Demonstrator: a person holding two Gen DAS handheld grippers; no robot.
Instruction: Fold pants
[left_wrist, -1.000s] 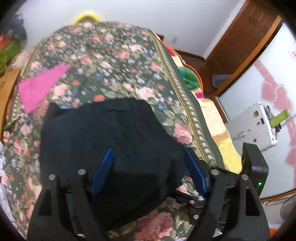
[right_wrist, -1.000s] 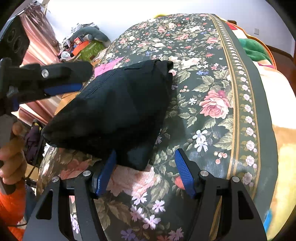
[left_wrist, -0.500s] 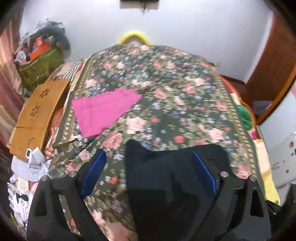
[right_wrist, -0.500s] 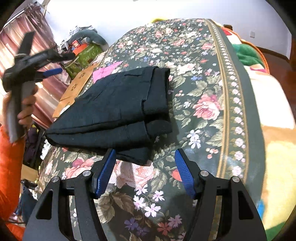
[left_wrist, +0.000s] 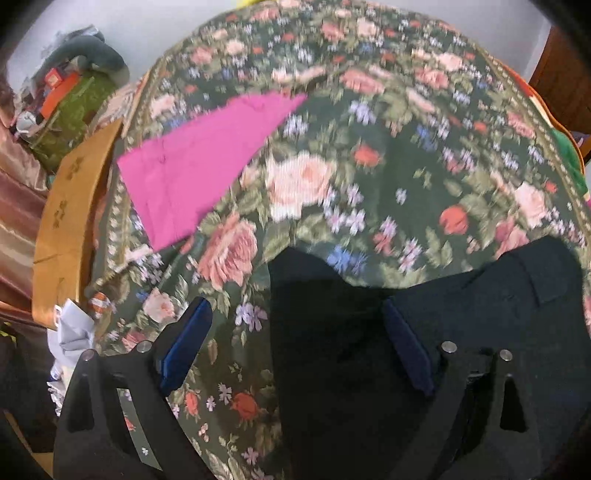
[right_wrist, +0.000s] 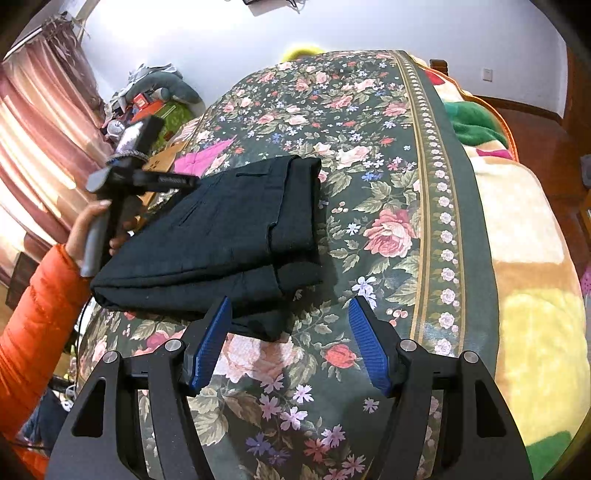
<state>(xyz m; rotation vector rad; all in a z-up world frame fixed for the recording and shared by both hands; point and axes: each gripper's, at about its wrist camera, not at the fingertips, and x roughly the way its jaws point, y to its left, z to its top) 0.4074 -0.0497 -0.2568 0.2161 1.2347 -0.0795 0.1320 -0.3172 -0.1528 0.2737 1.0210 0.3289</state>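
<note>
Right wrist view shows the folded black pants (right_wrist: 221, 240) lying on the bed's floral bedspread (right_wrist: 388, 155), in the left centre of the frame, with the thick folded edge at the lower left and the waistband end toward the upper right. The right gripper (right_wrist: 290, 341) fills the bottom of the frame, its blue pads standing partly apart over the bedspread; the near corner of the pants lies just beyond the left pad, and nothing is held between the jaws. At the left edge, a hand (right_wrist: 88, 229) in an orange sleeve (right_wrist: 33, 325) holds the left gripper (right_wrist: 147, 181) above the far left side of the pants.

Left wrist view is blurred. The left gripper (left_wrist: 295, 343) points steeply down at the bed, and its jaws are opening, now very wide. The pants (left_wrist: 369, 350) fill the lower right of that frame, with their edge running between the pads; the right pad shows against the black cloth and the left pad over the bedspread (left_wrist: 388, 147), neither pressing on the fabric. A pink cloth (left_wrist: 199, 166) lies on the bedspread at the upper left, well apart from the pants.
</note>
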